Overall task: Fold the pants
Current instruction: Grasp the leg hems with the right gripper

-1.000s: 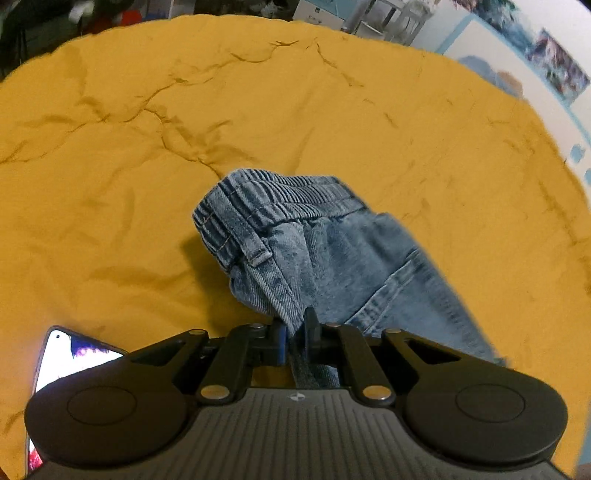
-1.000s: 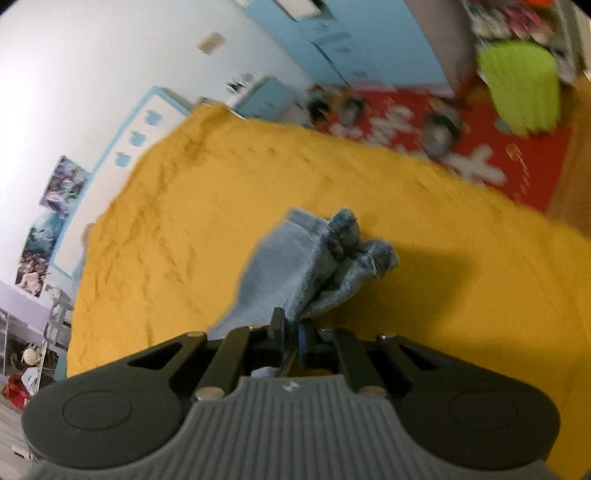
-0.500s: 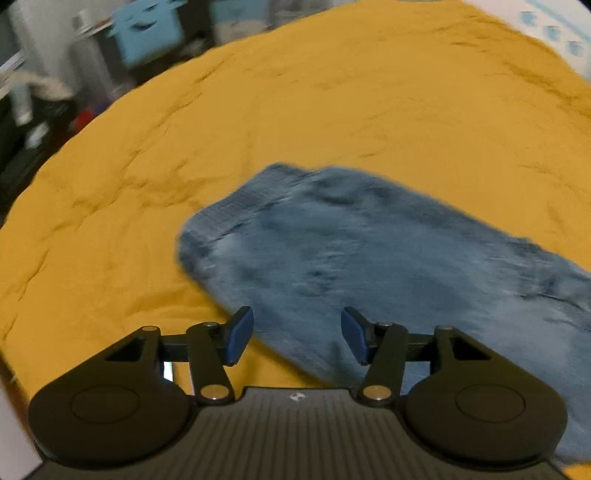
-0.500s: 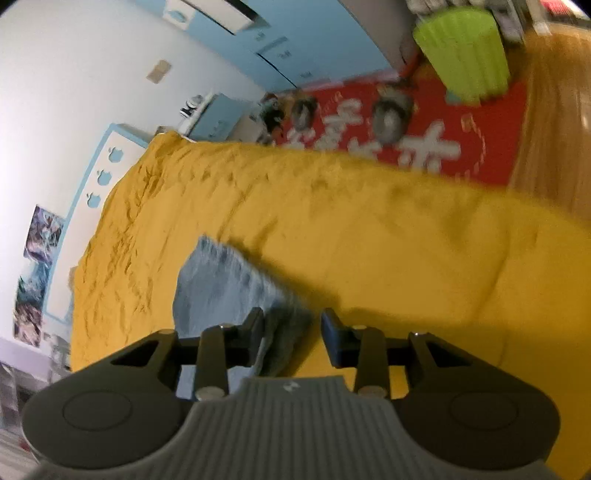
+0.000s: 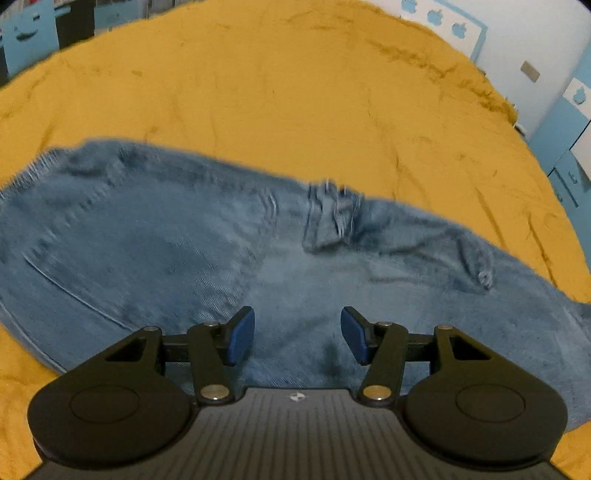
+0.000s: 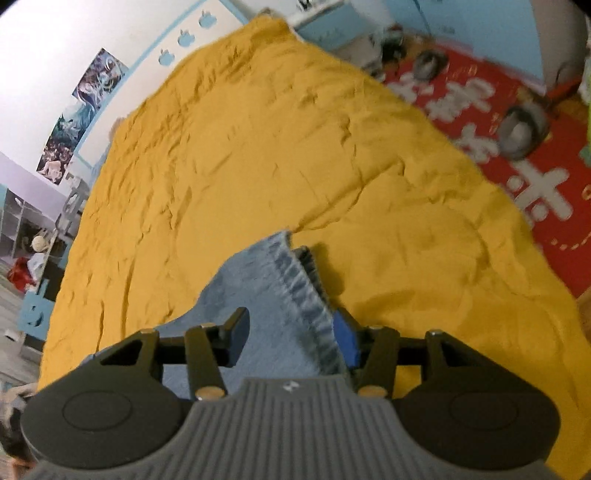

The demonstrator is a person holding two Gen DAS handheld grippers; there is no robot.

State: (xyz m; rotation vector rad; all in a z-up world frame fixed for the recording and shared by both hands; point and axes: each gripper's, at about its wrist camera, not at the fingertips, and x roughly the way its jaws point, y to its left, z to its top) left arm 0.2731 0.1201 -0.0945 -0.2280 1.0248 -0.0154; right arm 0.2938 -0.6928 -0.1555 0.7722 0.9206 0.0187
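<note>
The faded blue denim pants (image 5: 207,251) lay spread flat across the middle of the left wrist frame, running from the left edge to the lower right, on a wrinkled mustard-yellow bed cover (image 5: 295,103) that filled the upper half. A small bunched fold of denim w/ stitching (image 5: 328,218) sat just right of centre near the pants' upper edge; blurred, so detail was unclear. The left gripper (image 5: 297,334) sat at bottom centre over the denim, its blue-padded jaws wide apart w/ nothing between them; contact w/ the fabric couldn't be told.

In the right wrist frame the pants (image 6: 258,295) showed as a pale denim panel rising from bottom centre toward mid-frame, w/ a darker stitched hem edge (image 6: 303,291) running diagonally along its right side. The right gripper (image 6: 291,334) was at bottom centre, jaws apart, the hem passing between them close to the right pad; not clamped. The yellow cover (image 6: 240,147) took up most of the frame. A red floor mat w/ white characters (image 6: 517,147) filled the upper right, posters on a white wall (image 6: 79,110) were at upper left, and light blue furniture (image 6: 332,26) sat along the top.
</note>
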